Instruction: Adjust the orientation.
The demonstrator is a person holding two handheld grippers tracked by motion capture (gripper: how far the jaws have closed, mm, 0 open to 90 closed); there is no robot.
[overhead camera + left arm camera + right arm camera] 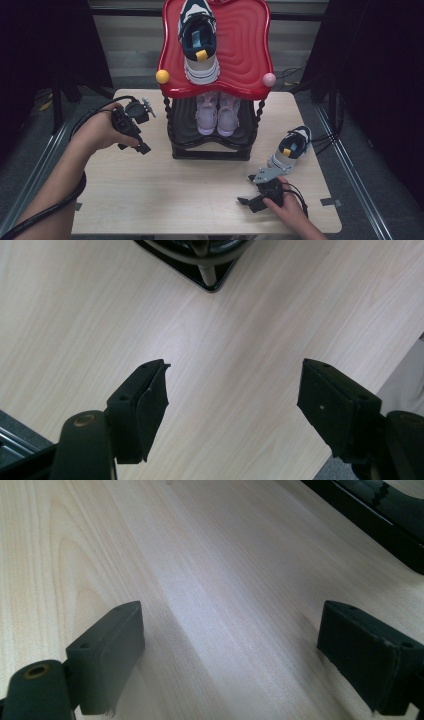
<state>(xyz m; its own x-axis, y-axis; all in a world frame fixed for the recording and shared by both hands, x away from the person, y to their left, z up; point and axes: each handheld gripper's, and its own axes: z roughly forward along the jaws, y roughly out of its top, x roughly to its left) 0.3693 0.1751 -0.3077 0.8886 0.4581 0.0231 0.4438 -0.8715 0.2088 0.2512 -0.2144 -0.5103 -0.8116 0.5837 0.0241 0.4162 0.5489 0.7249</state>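
Note:
A two-tier shoe rack (215,145) stands at the back middle of the wooden table (165,195). Its red top shelf (245,55) carries one navy and white sneaker (199,40). A pair of pale pink shoes (217,114) sits on the black lower shelf. A second navy and white sneaker (290,150) lies on the table right of the rack. My left gripper (132,146) hangs open over the table left of the rack, nothing between its jaws (232,395). My right gripper (246,201) rests open near the front edge, just below that loose sneaker, jaws empty (230,645).
A yellow ball (162,76) and a pink ball (269,79) cap the red shelf's front corners. The rack's black base corner (207,282) lies ahead of the left jaws; its base edge (370,517) runs past the right jaws. Bare wood lies between both grippers.

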